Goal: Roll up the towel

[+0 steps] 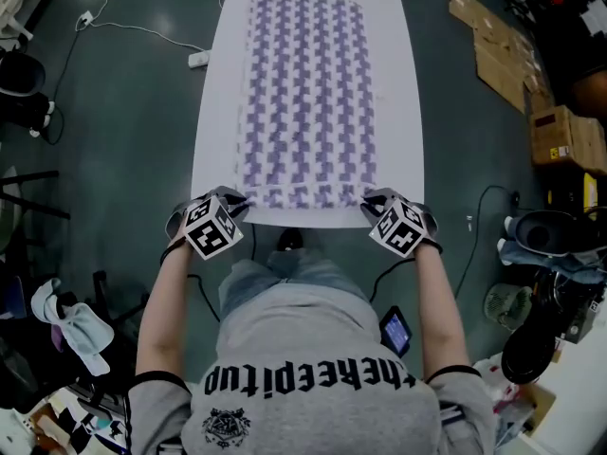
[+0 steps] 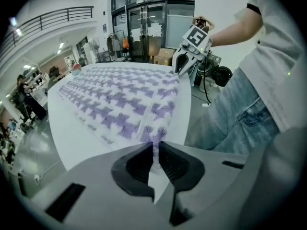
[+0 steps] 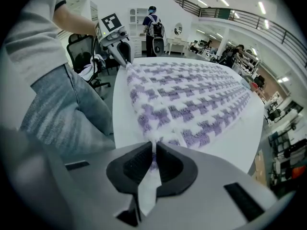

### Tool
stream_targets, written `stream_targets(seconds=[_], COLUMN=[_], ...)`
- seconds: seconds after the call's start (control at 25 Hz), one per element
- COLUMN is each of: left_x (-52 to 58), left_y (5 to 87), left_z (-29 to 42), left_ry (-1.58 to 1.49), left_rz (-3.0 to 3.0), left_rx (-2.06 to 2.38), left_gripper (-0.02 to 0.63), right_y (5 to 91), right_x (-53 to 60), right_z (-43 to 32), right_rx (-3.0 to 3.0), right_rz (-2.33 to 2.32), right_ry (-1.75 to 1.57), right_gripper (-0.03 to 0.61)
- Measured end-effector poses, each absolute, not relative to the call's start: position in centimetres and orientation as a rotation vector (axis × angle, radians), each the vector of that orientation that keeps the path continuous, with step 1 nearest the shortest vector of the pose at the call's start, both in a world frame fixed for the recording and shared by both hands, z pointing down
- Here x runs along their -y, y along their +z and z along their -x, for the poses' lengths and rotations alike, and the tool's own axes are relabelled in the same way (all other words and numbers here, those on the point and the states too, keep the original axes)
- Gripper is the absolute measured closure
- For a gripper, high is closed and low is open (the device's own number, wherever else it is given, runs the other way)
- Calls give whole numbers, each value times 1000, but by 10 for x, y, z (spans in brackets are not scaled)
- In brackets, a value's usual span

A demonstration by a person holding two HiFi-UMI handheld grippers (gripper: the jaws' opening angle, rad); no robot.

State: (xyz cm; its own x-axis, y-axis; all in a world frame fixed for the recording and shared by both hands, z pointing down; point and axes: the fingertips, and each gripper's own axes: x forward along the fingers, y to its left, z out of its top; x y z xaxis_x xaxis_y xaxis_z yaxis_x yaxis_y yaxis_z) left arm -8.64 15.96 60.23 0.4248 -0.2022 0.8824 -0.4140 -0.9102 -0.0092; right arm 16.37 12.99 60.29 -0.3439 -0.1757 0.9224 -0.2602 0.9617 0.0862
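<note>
A purple-and-white patterned towel (image 1: 305, 102) lies flat along the white table (image 1: 403, 112). My left gripper (image 1: 239, 202) is at the towel's near left corner and my right gripper (image 1: 372, 200) at its near right corner. In the left gripper view the jaws of the left gripper (image 2: 155, 147) are shut on a pinch of towel (image 2: 120, 99) fabric, and the right gripper (image 2: 184, 63) shows across the near edge. In the right gripper view the right gripper (image 3: 154, 150) is likewise shut on the towel (image 3: 192, 95) corner, with the left gripper (image 3: 123, 56) opposite.
The person stands at the table's near end. Cardboard boxes (image 1: 560, 136) and flat cardboard lie on the floor at right. A power strip (image 1: 197, 60) with a cable lies on the floor at left. An office chair (image 3: 81, 49) stands beyond the table's near corner.
</note>
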Motion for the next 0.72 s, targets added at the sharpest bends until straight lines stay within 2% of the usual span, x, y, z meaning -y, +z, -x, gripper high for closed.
stream_targets(seconds=[0.32, 0.72], left_x=[-159, -124], left_y=[615, 584], left_z=[74, 81], left_ry=[1382, 1292], left_rz=[-2406, -2370], left_rx=[196, 254], left_gripper=[578, 577], right_y=[620, 588], right_x=[-130, -96], right_z=[-177, -174], right_rx=[1963, 2010], right_rz=[-201, -324], right_ry=[279, 354], right_gripper=[554, 553])
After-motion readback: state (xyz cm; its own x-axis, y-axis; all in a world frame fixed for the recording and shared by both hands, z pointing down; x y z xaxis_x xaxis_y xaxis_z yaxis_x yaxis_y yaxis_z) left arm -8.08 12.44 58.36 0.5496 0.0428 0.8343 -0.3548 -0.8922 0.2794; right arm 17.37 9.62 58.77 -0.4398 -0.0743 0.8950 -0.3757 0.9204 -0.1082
